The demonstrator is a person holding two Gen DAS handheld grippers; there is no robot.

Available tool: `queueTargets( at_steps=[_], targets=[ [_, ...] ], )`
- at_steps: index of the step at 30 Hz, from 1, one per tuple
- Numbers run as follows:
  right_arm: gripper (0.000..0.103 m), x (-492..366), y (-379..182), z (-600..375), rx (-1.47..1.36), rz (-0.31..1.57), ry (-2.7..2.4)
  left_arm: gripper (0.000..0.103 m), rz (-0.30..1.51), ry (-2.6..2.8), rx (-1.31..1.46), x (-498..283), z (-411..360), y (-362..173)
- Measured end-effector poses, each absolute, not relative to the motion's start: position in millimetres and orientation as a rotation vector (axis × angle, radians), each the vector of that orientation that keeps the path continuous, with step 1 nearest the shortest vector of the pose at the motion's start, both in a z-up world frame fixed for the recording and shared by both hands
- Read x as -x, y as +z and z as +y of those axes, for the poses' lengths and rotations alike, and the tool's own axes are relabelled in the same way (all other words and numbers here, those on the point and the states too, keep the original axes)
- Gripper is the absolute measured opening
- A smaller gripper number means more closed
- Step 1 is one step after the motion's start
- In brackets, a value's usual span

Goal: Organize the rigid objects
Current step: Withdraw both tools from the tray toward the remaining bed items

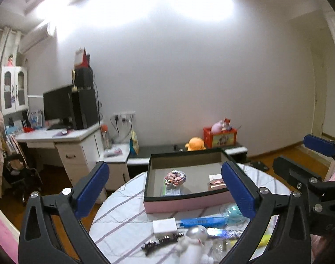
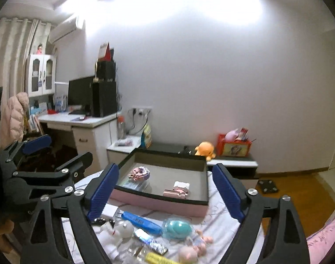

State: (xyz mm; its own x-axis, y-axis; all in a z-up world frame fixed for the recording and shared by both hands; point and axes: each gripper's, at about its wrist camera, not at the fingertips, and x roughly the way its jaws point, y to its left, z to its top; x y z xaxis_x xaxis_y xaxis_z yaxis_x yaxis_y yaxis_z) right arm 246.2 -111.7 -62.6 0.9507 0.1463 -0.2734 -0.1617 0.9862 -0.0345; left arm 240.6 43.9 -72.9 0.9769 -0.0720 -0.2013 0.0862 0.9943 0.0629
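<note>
The table [image 1: 123, 200], round and covered in a white cloth with purple stripes, is carrying everything in front of you. The pink tray [image 1: 185, 204] with a black rim and grey floor is sitting toward the table's far edge. Inside it, a pink-and-red block model [image 1: 175, 177] is lying toward the far left corner with a flat printed card [image 1: 172, 191] just in front of it, and a rose-gold item [image 1: 216, 184] with a white piece behind it is resting toward the right wall.

Your left gripper [image 1: 167, 189] is hanging above the near edge with its jaws standing wide apart and nothing between them. Your right gripper [image 2: 165, 193] is likewise holding its jaws wide apart and empty, framing the tray from the near side.

The remaining loose objects are lying along the table's near edge, outside the tray. A white-and-silver astronaut figure [image 1: 195, 244] is lying closest to you. A blue stick-shaped item [image 2: 141, 221] is lying between the figure and the tray, and a teal egg-shaped item in a clear wrap [image 2: 178, 227] is sitting just right of it. A white charger block [image 1: 165, 226] is resting near the tray's front wall. A small pink doll [image 2: 195, 247] and a yellow tube [image 2: 156, 258] are lying at the near edge. A black hair clip [image 1: 160, 242] is lying beside the charger.
</note>
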Motion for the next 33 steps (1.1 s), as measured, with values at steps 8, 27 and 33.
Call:
queueTargets(
  at_steps=[8, 27, 33],
  targets=[
    [0.103, -184, -68, -126, 0.028, 0.216, 0.121, 0.103, 0.174, -0.104, -0.068, -186, 38, -81],
    [0.103, -172, -106, -131, 0.013, 0.318, 0.111, 0.103, 0.387, -0.142, -0.066, -188, 43, -139],
    [0.103, -190, -143, -144, -0.028, 0.439, 0.092, 0.103, 0.546, -0.195, -0.041, -212, 37, -181]
  ],
)
